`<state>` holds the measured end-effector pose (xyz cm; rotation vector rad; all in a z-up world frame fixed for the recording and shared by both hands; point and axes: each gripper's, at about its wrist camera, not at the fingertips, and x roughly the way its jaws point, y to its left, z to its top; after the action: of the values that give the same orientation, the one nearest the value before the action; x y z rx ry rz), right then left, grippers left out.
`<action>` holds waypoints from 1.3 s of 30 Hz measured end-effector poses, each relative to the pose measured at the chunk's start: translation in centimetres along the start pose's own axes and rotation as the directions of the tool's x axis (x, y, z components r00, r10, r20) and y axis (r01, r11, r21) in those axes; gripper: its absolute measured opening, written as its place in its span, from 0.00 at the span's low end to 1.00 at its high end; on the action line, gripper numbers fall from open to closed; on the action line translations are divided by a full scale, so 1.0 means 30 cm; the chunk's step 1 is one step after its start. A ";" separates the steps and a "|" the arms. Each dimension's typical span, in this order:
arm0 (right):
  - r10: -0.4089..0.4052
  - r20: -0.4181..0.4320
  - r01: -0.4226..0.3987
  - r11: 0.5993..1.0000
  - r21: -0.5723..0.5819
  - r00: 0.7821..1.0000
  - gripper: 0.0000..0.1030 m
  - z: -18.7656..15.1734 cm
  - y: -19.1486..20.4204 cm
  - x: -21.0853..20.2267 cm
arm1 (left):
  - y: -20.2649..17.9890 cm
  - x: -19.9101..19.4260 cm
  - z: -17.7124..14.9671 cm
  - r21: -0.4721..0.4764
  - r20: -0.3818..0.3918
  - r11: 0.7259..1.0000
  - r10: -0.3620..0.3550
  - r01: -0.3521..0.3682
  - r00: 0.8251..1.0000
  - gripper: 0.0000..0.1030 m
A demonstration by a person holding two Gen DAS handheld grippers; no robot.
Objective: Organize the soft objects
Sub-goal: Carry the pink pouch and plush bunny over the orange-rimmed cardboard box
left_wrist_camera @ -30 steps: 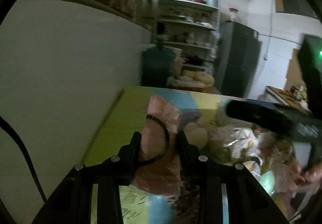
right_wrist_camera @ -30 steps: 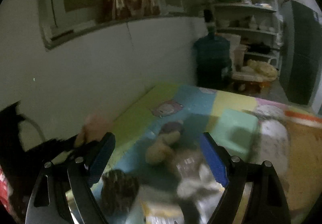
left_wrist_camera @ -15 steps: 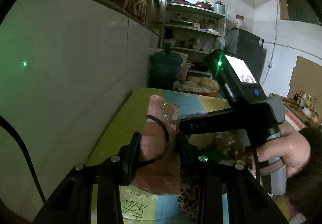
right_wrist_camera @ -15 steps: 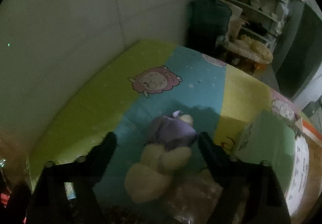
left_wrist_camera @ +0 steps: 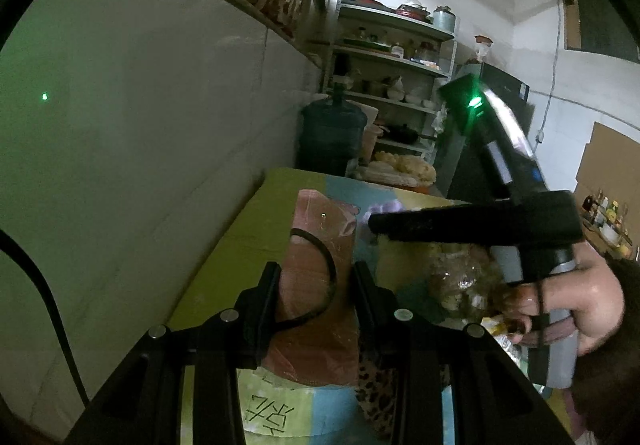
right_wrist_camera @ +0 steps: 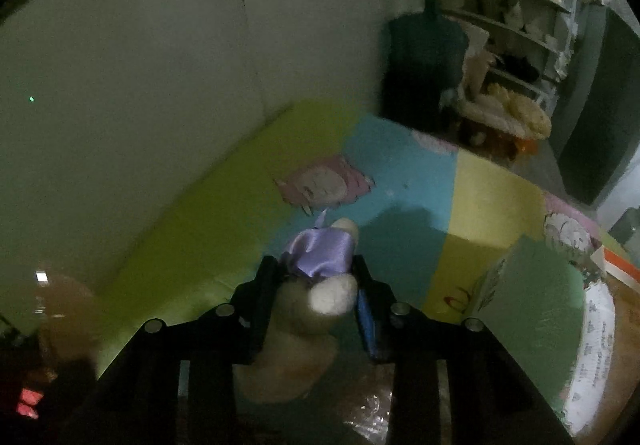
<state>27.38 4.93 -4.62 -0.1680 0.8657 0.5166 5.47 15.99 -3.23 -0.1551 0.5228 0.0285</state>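
Observation:
A cream plush toy in a purple satin dress [right_wrist_camera: 320, 253] lies on the colourful foam mat [right_wrist_camera: 224, 205]. My right gripper [right_wrist_camera: 316, 273] is shut on it, both pads pressing the toy's body. In the left wrist view that same gripper shows as a black tool held by a hand [left_wrist_camera: 580, 305], pointing left over the mat. My left gripper [left_wrist_camera: 316, 281] is shut on a pinkish plastic-wrapped soft packet [left_wrist_camera: 320, 229] with a black loop strap, held above the mat near the wall.
A white wall [left_wrist_camera: 140, 165] runs along the mat's left edge. A crinkly clear bag of items [left_wrist_camera: 460, 281] and a leopard-print piece [left_wrist_camera: 376, 385] lie by the left gripper. A green card box [right_wrist_camera: 532, 297] stands at the right. A water jug [right_wrist_camera: 424, 57] and shelves stand behind.
My right gripper came down over the plush toy and its jaws closed from wide open onto it. The left gripper kept its hold on the pink packet and hardly moved.

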 end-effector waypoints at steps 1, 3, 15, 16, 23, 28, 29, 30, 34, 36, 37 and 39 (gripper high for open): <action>0.004 0.018 -0.004 1.000 0.000 1.000 0.36 0.001 -0.002 -0.027 | -0.003 0.002 0.002 -0.001 0.001 1.000 0.002 -0.002 1.000 0.36; 0.005 0.056 -0.005 1.000 0.003 0.998 0.36 0.009 -0.009 -0.075 | -0.012 0.002 0.012 -0.003 0.006 1.000 0.005 -0.005 1.000 0.36; -0.001 0.209 -0.015 0.997 0.072 0.978 0.36 0.016 -0.160 -0.344 | -0.160 0.033 0.150 0.023 0.041 0.998 -0.052 0.051 0.998 0.35; -0.003 0.217 -0.014 0.997 0.077 0.976 0.36 0.012 -0.169 -0.362 | -0.174 0.037 0.161 0.021 0.046 0.998 -0.057 0.056 0.997 0.35; -0.035 0.270 0.007 0.994 0.106 0.962 0.36 -0.004 -0.281 -0.456 | -0.260 0.072 0.204 0.027 0.038 0.996 -0.091 0.091 0.995 0.35; -0.055 0.287 0.018 0.991 0.130 0.956 0.36 -0.038 -0.357 -0.502 | -0.330 0.101 0.218 0.040 0.023 0.993 -0.114 0.113 0.993 0.35; -0.059 0.290 0.020 0.990 0.137 0.955 0.36 -0.045 -0.377 -0.514 | -0.343 0.109 0.223 0.040 0.019 0.992 -0.121 0.120 0.992 0.35; -0.062 0.292 0.022 0.990 0.141 0.954 0.36 -0.051 -0.391 -0.521 | -0.356 0.115 0.227 0.040 0.017 0.991 -0.125 0.124 0.992 0.35; -0.075 0.306 0.027 0.987 0.157 0.949 0.36 -0.079 -0.453 -0.564 | -0.418 0.131 0.241 0.050 0.015 0.989 -0.138 0.137 0.990 0.35; -0.082 0.311 0.031 0.986 0.166 0.947 0.36 -0.094 -0.488 -0.588 | -0.453 0.135 0.243 0.060 0.014 0.988 -0.145 0.144 0.989 0.35; -0.085 0.312 0.033 0.985 0.169 0.946 0.36 -0.097 -0.498 -0.593 | -0.476 0.137 0.243 0.067 0.013 0.987 -0.150 0.149 0.989 0.35; -0.094 0.317 0.037 0.983 0.180 0.944 0.36 -0.115 -0.535 -0.617 | -0.513 0.141 0.246 0.077 0.010 0.985 -0.159 0.157 0.987 0.35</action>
<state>23.13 -16.89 6.23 0.0467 0.5755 0.3905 13.80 1.89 3.13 -0.1217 0.4937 -0.1447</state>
